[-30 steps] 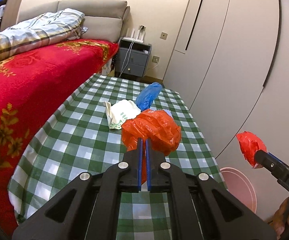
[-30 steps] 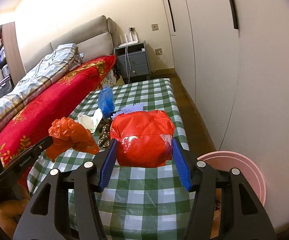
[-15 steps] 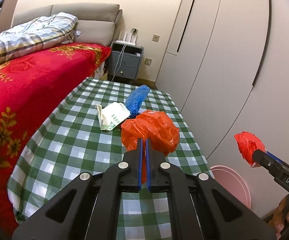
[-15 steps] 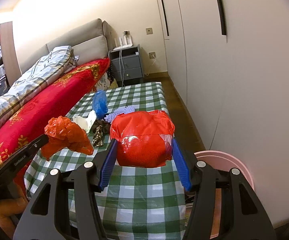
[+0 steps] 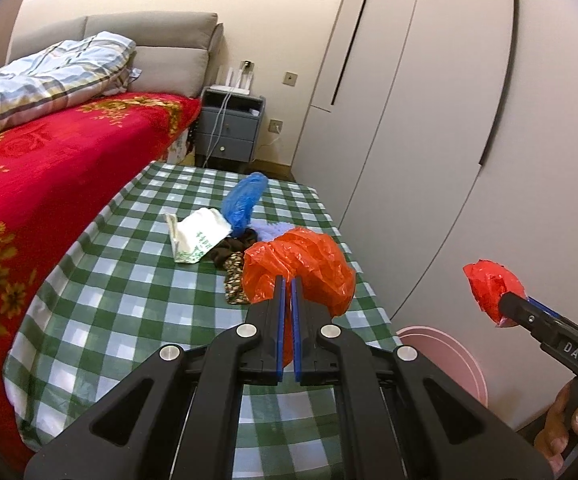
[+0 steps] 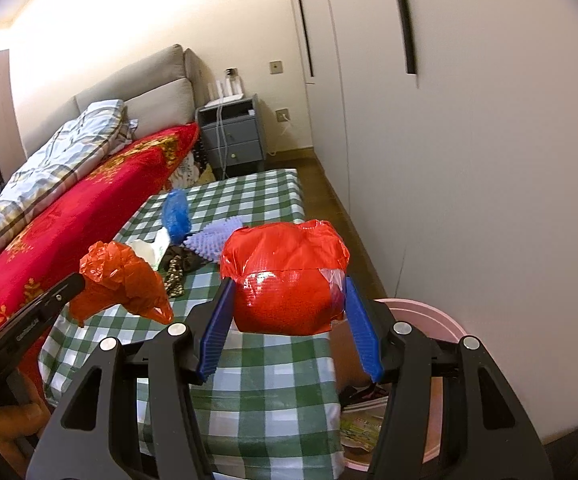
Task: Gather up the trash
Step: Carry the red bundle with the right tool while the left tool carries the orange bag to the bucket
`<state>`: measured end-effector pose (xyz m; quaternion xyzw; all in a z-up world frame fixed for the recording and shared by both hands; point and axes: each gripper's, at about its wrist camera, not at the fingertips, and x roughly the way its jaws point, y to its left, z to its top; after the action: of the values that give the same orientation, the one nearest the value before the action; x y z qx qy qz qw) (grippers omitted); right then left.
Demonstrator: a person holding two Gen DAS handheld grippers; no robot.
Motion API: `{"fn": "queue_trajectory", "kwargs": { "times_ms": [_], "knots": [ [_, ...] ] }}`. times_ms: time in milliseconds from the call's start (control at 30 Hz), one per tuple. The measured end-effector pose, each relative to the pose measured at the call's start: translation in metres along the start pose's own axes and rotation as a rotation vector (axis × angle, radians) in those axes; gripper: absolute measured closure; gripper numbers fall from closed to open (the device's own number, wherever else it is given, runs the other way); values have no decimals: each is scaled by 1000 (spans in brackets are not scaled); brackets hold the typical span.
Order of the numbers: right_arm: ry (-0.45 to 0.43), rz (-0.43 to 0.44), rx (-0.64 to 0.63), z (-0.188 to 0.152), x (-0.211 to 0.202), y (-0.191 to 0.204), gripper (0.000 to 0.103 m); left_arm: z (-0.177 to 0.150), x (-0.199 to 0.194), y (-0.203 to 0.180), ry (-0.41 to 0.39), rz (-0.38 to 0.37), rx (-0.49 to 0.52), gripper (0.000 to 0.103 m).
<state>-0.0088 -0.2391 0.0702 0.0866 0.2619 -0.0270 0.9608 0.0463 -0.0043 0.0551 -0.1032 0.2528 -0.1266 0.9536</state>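
My left gripper (image 5: 287, 280) is shut on a crumpled orange plastic bag (image 5: 309, 264), held above the near end of the green-checked table (image 5: 101, 304). The same orange bag (image 6: 121, 280) shows at the left of the right wrist view. My right gripper (image 6: 287, 284) is shut on a red taped bundle (image 6: 285, 280), its blue pads pressing both sides. In the left wrist view that red bundle (image 5: 491, 284) hangs at the right, above a pink bin (image 5: 449, 356). The pink bin (image 6: 421, 312) stands on the floor right of the table, with paper scraps inside.
On the table lie a blue bag (image 5: 245, 200), a white packet (image 5: 197, 236), a dark patterned cloth (image 5: 235, 272) and a lilac spiky item (image 6: 213, 236). A red-covered bed (image 5: 29, 200) runs along the left. White wardrobe doors (image 5: 429, 140) stand at the right, a grey nightstand (image 5: 229, 128) behind.
Both grippers have drawn back from the table with their loads still held; the table looks farther away and more of the pink bin shows.
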Motion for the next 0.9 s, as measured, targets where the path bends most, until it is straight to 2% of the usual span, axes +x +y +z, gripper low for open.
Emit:
{"fn": "queue_trajectory", "kwargs": {
  "times_ms": [300, 633, 900],
  "knots": [
    [-3, -47, 21, -3, -6, -12, 48, -1, 2, -18, -5, -55, 35, 101],
    [-3, -141, 108, -7, -11, -45, 48, -3, 10, -52, -3, -164, 64, 101],
    [10, -212, 121, -16, -9, -57, 48, -6, 23, -75, 18, -252, 44, 101]
  ]
}}
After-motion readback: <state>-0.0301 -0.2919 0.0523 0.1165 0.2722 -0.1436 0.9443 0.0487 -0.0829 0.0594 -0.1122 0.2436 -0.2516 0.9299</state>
